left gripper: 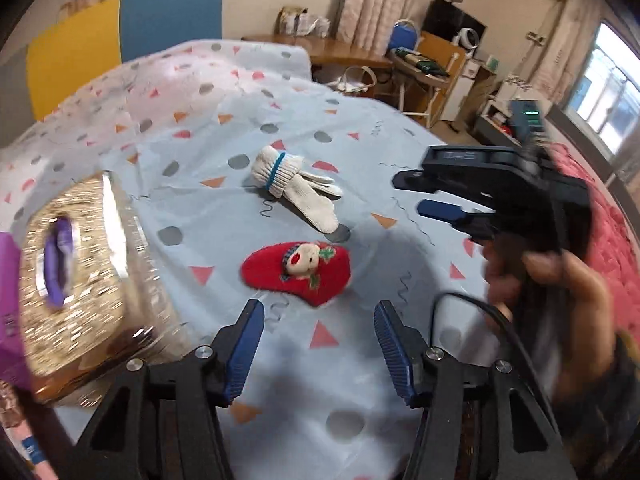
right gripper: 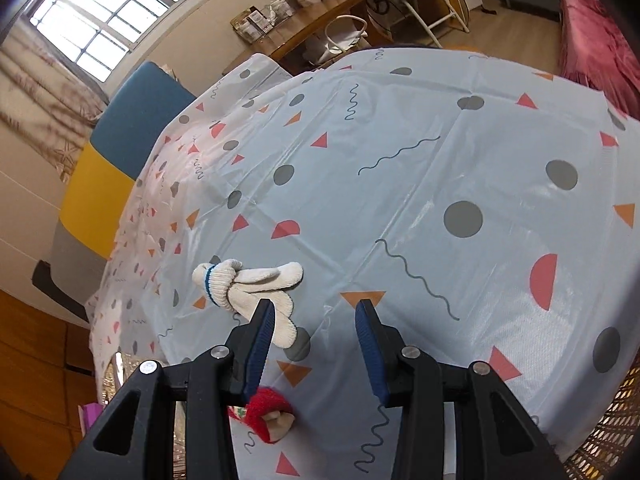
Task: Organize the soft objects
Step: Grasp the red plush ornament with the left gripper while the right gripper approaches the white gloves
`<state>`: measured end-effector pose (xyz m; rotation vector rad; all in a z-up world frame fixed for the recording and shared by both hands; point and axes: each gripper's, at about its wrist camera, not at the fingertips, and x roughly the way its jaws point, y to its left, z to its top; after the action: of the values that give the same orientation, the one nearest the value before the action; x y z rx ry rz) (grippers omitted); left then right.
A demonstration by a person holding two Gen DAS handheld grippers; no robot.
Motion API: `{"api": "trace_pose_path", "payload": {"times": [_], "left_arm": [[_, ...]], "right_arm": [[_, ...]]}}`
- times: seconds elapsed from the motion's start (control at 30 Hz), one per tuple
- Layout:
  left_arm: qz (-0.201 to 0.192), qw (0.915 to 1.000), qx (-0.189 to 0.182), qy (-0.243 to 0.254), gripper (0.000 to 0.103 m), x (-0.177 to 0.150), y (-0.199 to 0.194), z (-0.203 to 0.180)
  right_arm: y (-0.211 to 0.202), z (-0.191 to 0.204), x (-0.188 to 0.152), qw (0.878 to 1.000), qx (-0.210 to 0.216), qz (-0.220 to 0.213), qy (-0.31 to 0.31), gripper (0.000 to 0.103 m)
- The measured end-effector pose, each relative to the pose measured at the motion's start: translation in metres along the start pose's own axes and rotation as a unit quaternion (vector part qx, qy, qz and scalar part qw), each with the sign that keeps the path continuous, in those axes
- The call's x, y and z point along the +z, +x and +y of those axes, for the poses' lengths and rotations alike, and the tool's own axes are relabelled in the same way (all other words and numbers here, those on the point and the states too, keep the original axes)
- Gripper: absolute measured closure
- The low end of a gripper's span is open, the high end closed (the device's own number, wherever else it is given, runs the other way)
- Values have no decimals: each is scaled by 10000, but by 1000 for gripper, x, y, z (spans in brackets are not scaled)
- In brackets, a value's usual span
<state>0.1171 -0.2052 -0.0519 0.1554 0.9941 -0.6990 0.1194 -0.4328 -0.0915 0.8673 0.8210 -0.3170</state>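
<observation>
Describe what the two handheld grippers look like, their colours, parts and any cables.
Both grippers are black plastic frames with triangular cut-outs and round silver bolts at the joints. The left gripper and the right gripper each carry two fingers faced with ribbed blue pads. In the left wrist view the right gripper's body shows a green indicator light, and a black cable loops below the hand holding it.
</observation>
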Motion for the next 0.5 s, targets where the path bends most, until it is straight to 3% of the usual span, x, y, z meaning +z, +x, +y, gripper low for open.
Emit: {"api": "trace_pose_path", "payload": {"times": [0.17, 0.4, 0.43, 0.47, 0.5], "left_arm": [[200, 9992, 127, -337, 30, 15, 41, -3], [292, 9980, 381, -413, 22, 32, 86, -5], [325, 9978, 454, -369, 28, 32, 91, -4], [393, 9975, 525, -281, 53, 31, 99, -4], [457, 9976, 479, -212, 61, 30, 103, -4]], "right_arm": [[1, 2, 0, 9999, 96, 41, -4, 61], [3, -2, 1, 9997, 208, 117, 114, 61], [4, -2, 1, 9995, 231, 154, 121, 61], [4, -1, 0, 9995, 234, 167, 111, 61], [5, -1, 0, 9996, 226, 174, 89, 61]]}}
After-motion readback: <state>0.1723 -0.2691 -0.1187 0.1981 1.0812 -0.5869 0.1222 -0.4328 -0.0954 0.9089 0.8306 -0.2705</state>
